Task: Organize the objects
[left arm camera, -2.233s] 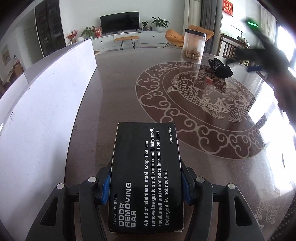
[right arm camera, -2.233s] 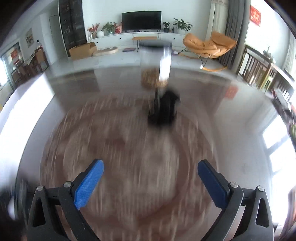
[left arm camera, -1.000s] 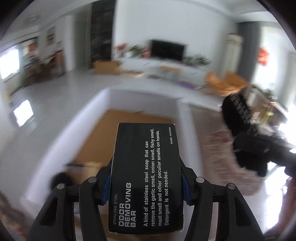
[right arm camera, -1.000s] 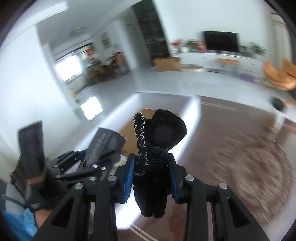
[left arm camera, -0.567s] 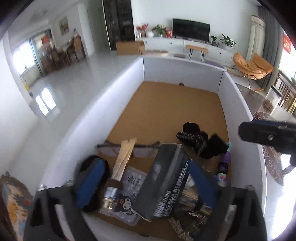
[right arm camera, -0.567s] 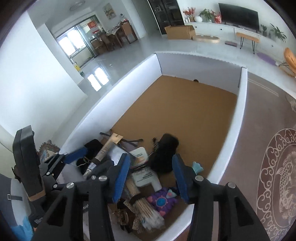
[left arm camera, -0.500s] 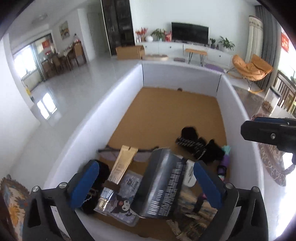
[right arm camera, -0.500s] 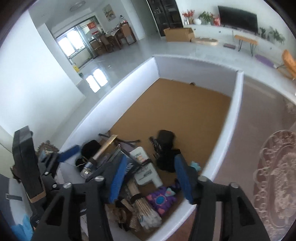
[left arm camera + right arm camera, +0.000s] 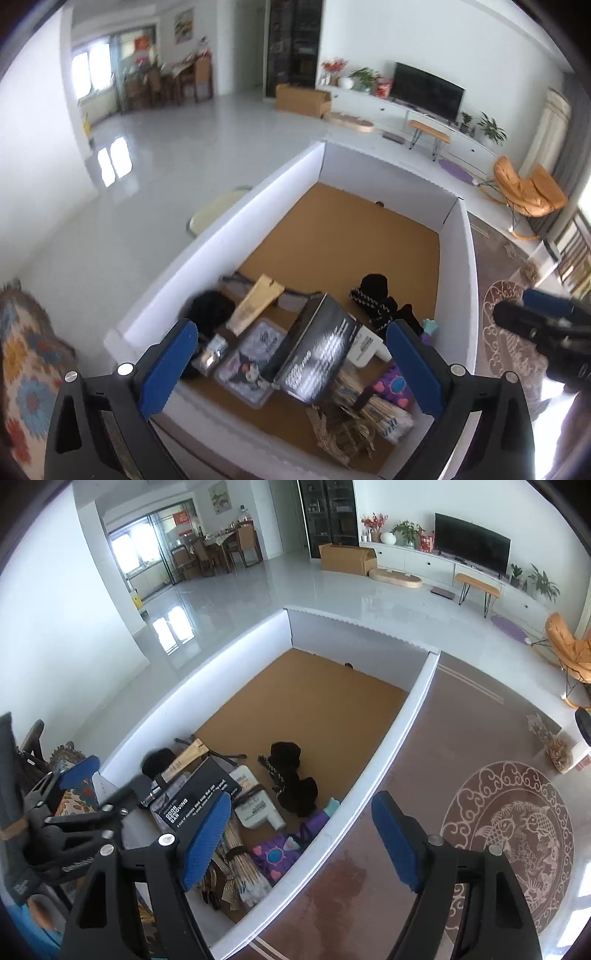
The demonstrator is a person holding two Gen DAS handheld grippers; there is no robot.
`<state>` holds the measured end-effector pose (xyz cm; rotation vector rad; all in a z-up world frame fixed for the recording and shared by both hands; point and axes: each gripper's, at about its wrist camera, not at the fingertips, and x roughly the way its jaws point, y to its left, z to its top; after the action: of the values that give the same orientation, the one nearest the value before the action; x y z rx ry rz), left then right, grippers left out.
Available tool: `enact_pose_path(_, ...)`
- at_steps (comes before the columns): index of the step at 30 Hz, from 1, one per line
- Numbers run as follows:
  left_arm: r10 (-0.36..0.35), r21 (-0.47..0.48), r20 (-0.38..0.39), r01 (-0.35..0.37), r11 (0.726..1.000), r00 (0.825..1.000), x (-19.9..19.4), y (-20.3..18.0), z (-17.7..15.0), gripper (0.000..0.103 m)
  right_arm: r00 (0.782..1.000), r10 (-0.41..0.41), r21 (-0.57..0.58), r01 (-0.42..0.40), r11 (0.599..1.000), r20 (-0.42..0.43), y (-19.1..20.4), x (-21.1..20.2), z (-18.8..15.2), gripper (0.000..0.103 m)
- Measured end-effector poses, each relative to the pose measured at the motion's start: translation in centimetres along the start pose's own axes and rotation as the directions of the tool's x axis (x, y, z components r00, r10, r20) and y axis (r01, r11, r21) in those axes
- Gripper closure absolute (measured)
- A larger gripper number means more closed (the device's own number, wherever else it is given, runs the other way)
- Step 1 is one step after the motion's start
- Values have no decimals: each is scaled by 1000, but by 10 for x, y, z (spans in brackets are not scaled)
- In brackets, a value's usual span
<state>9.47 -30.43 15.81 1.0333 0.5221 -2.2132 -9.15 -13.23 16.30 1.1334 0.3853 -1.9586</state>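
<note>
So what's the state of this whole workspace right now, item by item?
Surface: brown table with a fish medallion.
Job's things: black box and black glove lie in the white bin.
Clutter: white bottle, purple toy, bundled sticks, all in the bin.
Grippers: left hand-held gripper open, empty; right hand-held gripper open, empty, jaws just opened.
Cables: nothing seen.
Surroundings: living room, TV, orange chair.

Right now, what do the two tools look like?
Both match: the left tool and right tool have black angular plastic frames with triangular cutouts, silver screw heads, and blue ribbed pads on the fingers. In the right view, a blue sleeve shows at the lower left.
</note>
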Motion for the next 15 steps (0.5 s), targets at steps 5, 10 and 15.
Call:
enact_pose_path(5,39,-20,-20,-39,999,999,5,3,-1,0,999,-24,-45,22,999,-36,12,10,-3,24)
enact_pose_path(10,67,6,2,-67,998,998,4,1,-2,0,998,-36,-86,32,996,-42,24,21,-4,24)
enact_pose_path(15,90,3,37,-90,996,995,1,2,-3,0,998,-37,-84,33,996,-46,23,25,-6,23)
